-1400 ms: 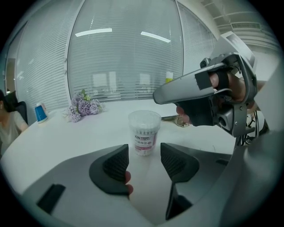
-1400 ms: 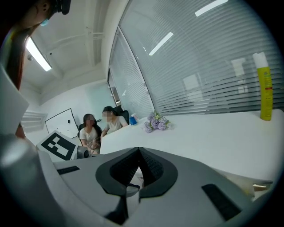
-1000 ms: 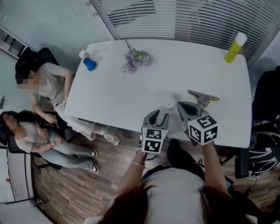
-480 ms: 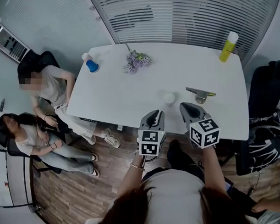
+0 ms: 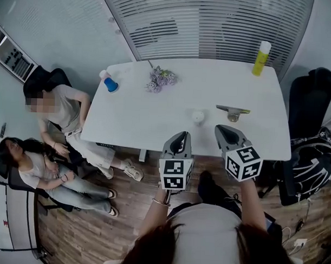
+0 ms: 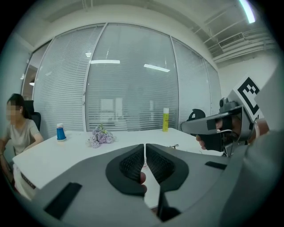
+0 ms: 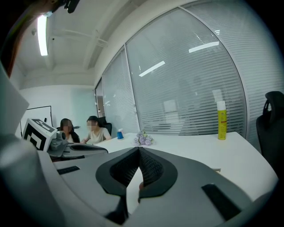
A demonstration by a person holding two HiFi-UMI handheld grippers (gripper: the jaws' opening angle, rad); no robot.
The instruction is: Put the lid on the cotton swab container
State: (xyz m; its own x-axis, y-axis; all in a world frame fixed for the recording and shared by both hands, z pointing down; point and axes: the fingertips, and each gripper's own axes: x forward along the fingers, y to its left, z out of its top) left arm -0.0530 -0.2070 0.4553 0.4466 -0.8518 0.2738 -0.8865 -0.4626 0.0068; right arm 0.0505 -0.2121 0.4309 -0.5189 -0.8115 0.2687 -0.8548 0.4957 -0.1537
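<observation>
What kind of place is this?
Probably an office meeting room: a large white table, blind-covered glass walls, and black office chairs beside the table.

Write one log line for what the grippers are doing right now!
left gripper: jaws just closed, empty | right gripper: shut, empty | cotton swab container: on table, untouched

You have no word, number or brand to read anywhere here. The left cube (image 5: 175, 175) on your left hand-held gripper (image 5: 181, 136) and the right cube (image 5: 243, 163) on your right hand-held gripper (image 5: 220, 128) carry only black-and-white square marker patterns, no letters. Any label on the yellow bottle (image 5: 261, 58) at the far right corner of the counter (image 5: 155, 120) is too small to make out.
</observation>
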